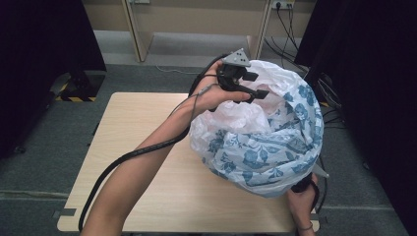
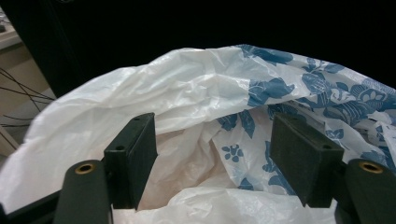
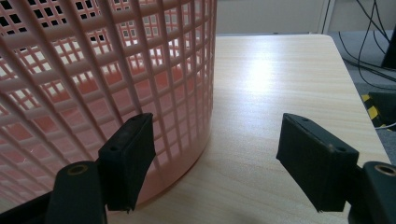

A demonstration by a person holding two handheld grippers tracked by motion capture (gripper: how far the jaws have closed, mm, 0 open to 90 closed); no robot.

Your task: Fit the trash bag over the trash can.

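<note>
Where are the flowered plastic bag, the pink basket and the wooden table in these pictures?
flowered plastic bag (image 1: 275,147): high view, on its blue-printed side.
pink basket (image 3: 93,70): right gripper view, on its lattice wall.
wooden table (image 3: 271,93): right gripper view, on a bare stretch of its top.

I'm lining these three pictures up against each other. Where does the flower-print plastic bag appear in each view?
High view: the plastic bag billows right of centre, over the table's right side, the left claw at its top edge.
Left gripper view: the bag spans the middle, behind and between the open jaws.
Right gripper view: not in it; a pink mesh basket stands at left.
Shared landmark: the light wooden table.
</note>
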